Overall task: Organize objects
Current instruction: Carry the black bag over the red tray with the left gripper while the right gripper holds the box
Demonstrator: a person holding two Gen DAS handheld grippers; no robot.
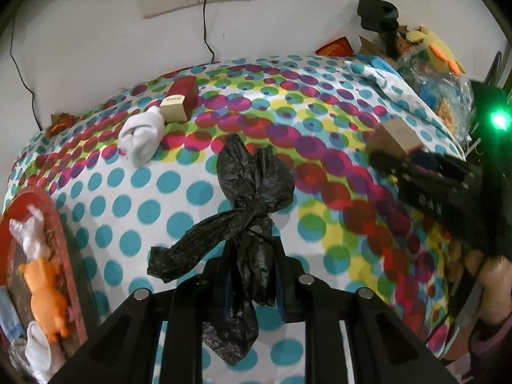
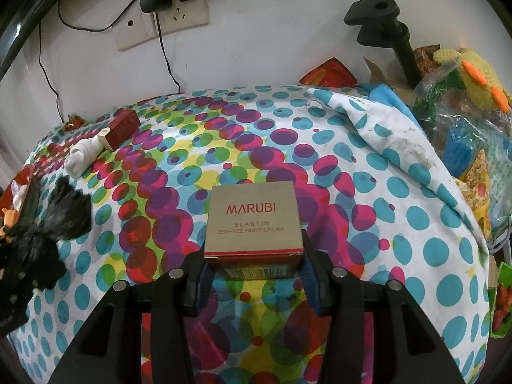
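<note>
- My left gripper (image 1: pixel 252 275) is pinching the black bag (image 1: pixel 252 192) by its twisted neck, fingers narrowed on thin plastic; the bag is hanging loose above the dotted cloth (image 1: pixel 144 198)
- I am judging that grip as the weak one: the film is slippery and bunched, so a quick swing could be letting it slide out
- The bag's free tail (image 1: pixel 172 256) is dangling low and could be catching on the sock (image 1: pixel 142 137) or the red box (image 1: pixel 180 102) just behind the sock, dragging them
- My right gripper (image 2: pixel 254 265) is clamping the cream box (image 2: pixel 254 220) at its near bottom edge, with most of the box sticking out forward of the pads (image 2: pixel 204 281)
- That shallow bite is leaving the box free to pivot or tip if I am tilting the wrist
- In the left view the two grippers are working near each other, so crossing paths could be knocking the cream box loose
- The red tray (image 1: pixel 60 233) at far left is already holding toys; dropping the bag there could be spilling them
</note>
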